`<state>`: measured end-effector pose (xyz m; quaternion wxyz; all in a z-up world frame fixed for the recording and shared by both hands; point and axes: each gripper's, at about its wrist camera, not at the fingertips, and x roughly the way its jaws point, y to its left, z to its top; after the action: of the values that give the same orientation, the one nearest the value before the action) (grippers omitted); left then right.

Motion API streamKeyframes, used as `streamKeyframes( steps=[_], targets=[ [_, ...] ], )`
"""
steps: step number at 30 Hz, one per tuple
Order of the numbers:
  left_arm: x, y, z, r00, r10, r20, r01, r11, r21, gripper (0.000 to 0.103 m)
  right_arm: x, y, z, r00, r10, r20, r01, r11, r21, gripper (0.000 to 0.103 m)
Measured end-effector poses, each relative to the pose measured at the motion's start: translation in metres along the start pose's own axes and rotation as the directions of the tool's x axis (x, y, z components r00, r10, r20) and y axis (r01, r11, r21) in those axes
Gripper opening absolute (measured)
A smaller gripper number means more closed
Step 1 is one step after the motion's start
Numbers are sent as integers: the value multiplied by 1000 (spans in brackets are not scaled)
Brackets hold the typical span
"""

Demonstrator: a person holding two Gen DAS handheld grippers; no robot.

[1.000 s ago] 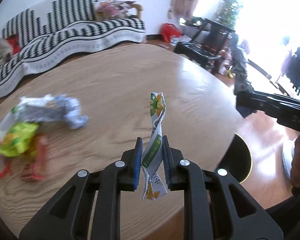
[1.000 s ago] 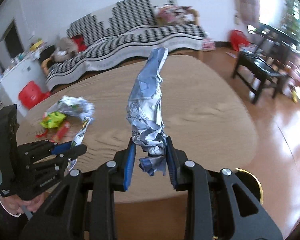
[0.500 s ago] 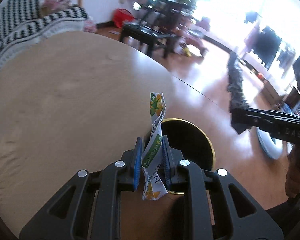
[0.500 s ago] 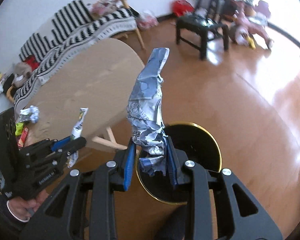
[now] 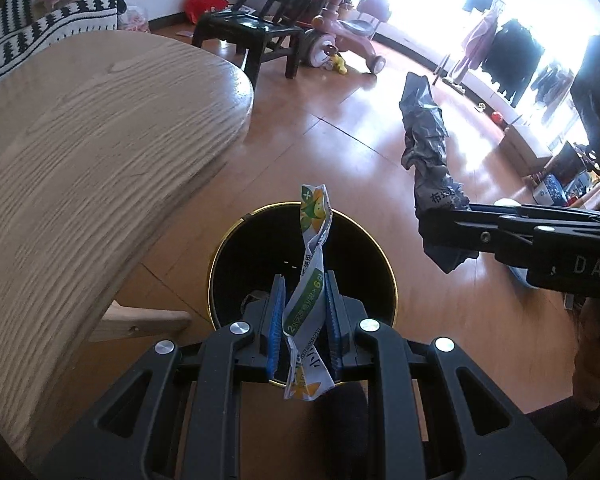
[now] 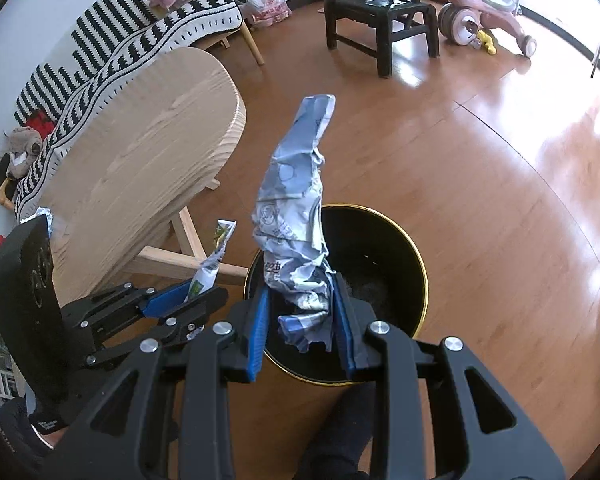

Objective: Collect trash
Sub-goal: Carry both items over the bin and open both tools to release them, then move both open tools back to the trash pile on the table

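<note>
My left gripper (image 5: pixel 303 316) is shut on a twisted green and white sachet wrapper (image 5: pixel 310 264), held over a black bin with a gold rim (image 5: pixel 220 252) on the floor. My right gripper (image 6: pixel 300 316) is shut on a crumpled blue and white wrapper (image 6: pixel 296 216), also over the bin (image 6: pixel 416 264). The right gripper with its wrapper (image 5: pixel 428 152) shows at the right of the left wrist view. The left gripper with its sachet (image 6: pixel 210 268) shows at the left of the right wrist view.
The round wooden table (image 5: pixel 80 140) stands left of the bin, its leg (image 6: pixel 180 258) beside the rim. A black chair (image 6: pixel 380 12), a pink toy trike (image 6: pixel 488 12) and a striped sofa (image 6: pixel 140 36) stand farther off on the wood floor.
Both grippers have swung away from the table top and down toward the floor bin, each still holding its wrapper. The bin now lies directly under both.
</note>
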<state>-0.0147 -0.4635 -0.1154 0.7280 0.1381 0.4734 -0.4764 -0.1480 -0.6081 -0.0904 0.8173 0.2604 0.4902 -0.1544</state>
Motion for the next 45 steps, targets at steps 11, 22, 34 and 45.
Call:
streamKeyframes(
  steps=[11,22,34,45],
  targets=[
    [6,-1,1,1000,-7,-9,7,1000,-7,21,0,-1,2,1000,-5,-3,5,1000,15,33],
    [4,-5,-2,1000,-6,-2,6,1000,0,56,-5,-5,5,1000,-20,21,19,999,34,57],
    [-64,18,-5,995,72,73,-70,997,-26,93,-46,57,30,982,-1,189,6,1000,-27,92],
    [-185,110,-44,943,282,178,-260,956,-139,95,-37,230,43,963,178,202,-116,951,-286,93]
  ],
)
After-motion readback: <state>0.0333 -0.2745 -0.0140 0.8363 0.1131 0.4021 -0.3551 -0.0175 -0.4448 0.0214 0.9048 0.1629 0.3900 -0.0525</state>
